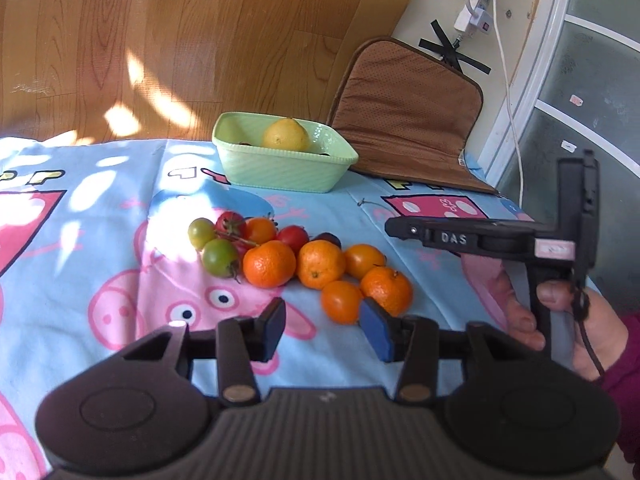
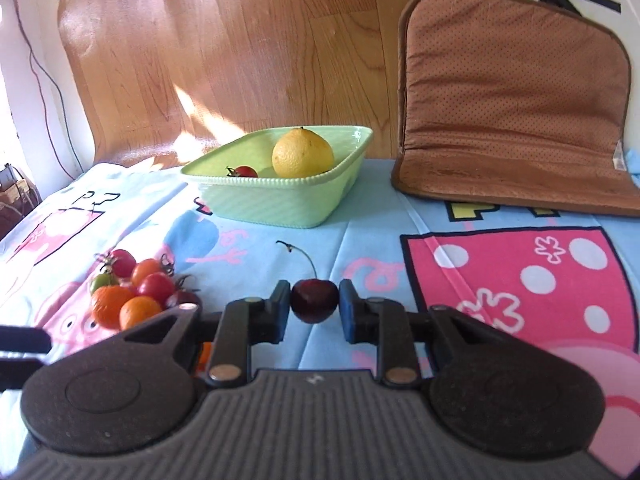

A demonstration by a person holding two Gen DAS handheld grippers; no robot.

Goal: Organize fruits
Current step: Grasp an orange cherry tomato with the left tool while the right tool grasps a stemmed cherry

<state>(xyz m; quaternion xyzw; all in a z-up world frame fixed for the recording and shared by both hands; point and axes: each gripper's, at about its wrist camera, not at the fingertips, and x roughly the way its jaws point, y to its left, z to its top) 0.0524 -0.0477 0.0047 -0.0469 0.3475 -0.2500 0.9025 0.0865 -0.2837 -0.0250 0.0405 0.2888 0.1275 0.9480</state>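
Observation:
A pile of fruit lies on the cartoon cloth: several tangerines (image 1: 269,263), red, green and orange cherry tomatoes (image 1: 219,256) and a dark cherry (image 1: 329,239). The pile also shows at the left of the right wrist view (image 2: 136,294). A pale green dish (image 1: 285,159) at the back holds a lemon (image 1: 286,135); in the right wrist view the dish (image 2: 280,196) also holds a red tomato (image 2: 245,171). My left gripper (image 1: 324,326) is open and empty just in front of the tangerines. My right gripper (image 2: 314,307) is shut on a dark cherry (image 2: 314,300), held above the cloth.
A brown padded cushion (image 2: 512,96) leans against the wall at the back right. A wooden panel (image 1: 180,40) stands behind the table. The right gripper's body (image 1: 500,240) and the hand holding it hover right of the fruit pile. A power strip (image 1: 476,4) hangs on the wall.

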